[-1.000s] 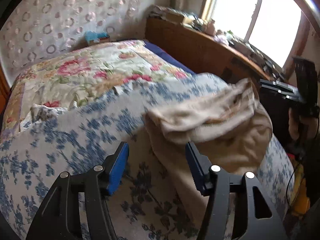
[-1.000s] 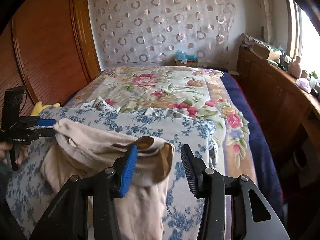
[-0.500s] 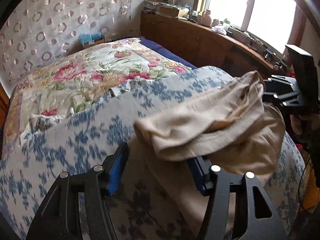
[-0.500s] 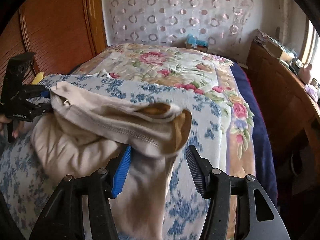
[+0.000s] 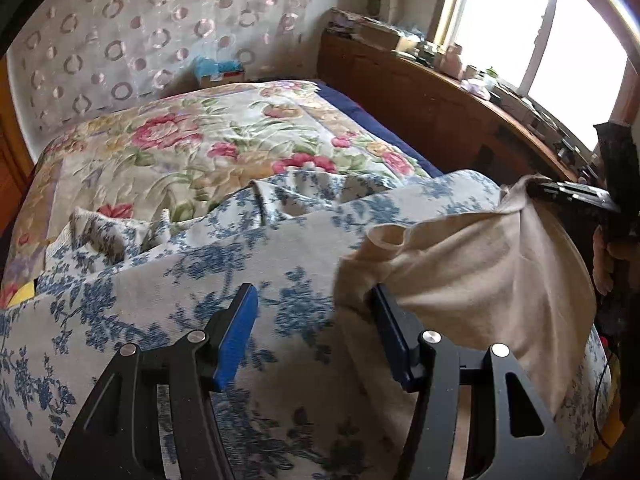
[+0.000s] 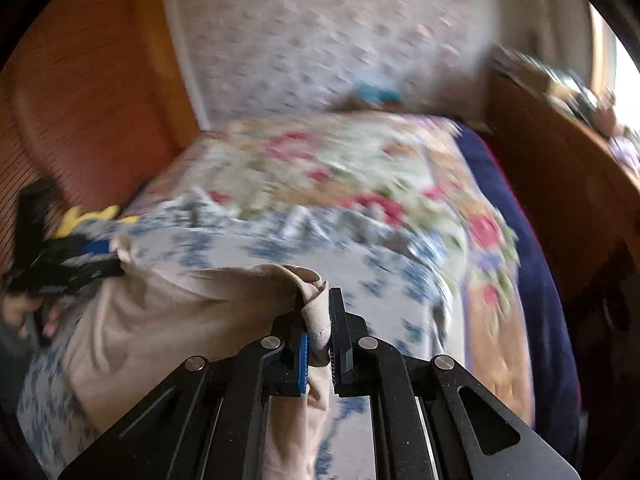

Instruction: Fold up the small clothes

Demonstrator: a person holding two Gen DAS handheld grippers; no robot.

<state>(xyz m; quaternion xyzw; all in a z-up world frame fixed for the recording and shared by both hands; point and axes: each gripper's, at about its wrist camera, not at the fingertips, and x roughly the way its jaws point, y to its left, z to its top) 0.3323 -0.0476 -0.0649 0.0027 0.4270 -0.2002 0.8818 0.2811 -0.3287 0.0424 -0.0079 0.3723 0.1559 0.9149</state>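
My right gripper (image 6: 320,308) had just been closing, and its jaws were clamped on a bunched fold of the soft beige knit garment (image 6: 180,312), pinched between the pads. From there the cloth stretched slack across to my left gripper (image 6: 68,268), where its other corner ended at the fingertips, though the blur hid how it sat there.

My left gripper (image 5: 313,292) stood about half open, with its blue pads well apart and only the white bedcover with blue flower print (image 5: 200,272) showing in the gap. The garment (image 5: 472,264) draped over the tip of its right-hand finger and sagged onto that cover. Beyond the cover lay the cream quilt with pink roses (image 5: 180,152).
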